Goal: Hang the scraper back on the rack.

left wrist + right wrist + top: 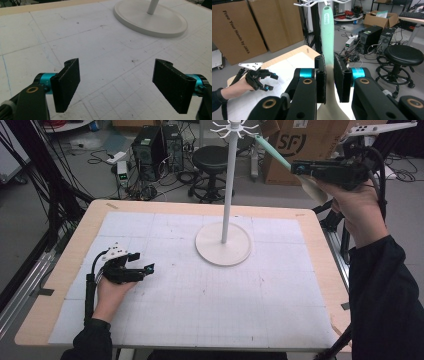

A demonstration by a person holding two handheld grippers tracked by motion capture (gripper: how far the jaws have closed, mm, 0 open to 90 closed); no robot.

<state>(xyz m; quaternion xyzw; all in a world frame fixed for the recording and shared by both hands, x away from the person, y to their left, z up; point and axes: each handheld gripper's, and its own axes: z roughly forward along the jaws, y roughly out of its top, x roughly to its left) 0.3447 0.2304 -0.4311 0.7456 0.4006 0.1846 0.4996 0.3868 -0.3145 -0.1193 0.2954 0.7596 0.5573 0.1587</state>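
My right gripper (329, 80) is clamped on the pale handle of a mint green spatula (327, 35), raised at the far right with its tip touching the hooks topping the white stand (227, 185). My left gripper (142, 265) rests low at the near left of the table (310, 285), jaws spread wide around nothing. The stand's round base (152, 21) sits beyond it on the white mat (210, 295)

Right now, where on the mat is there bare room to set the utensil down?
Bare: the mat between the left gripper and the stand, plus its near and right parts. Crowded: only the stand's base and the left gripper's corner.
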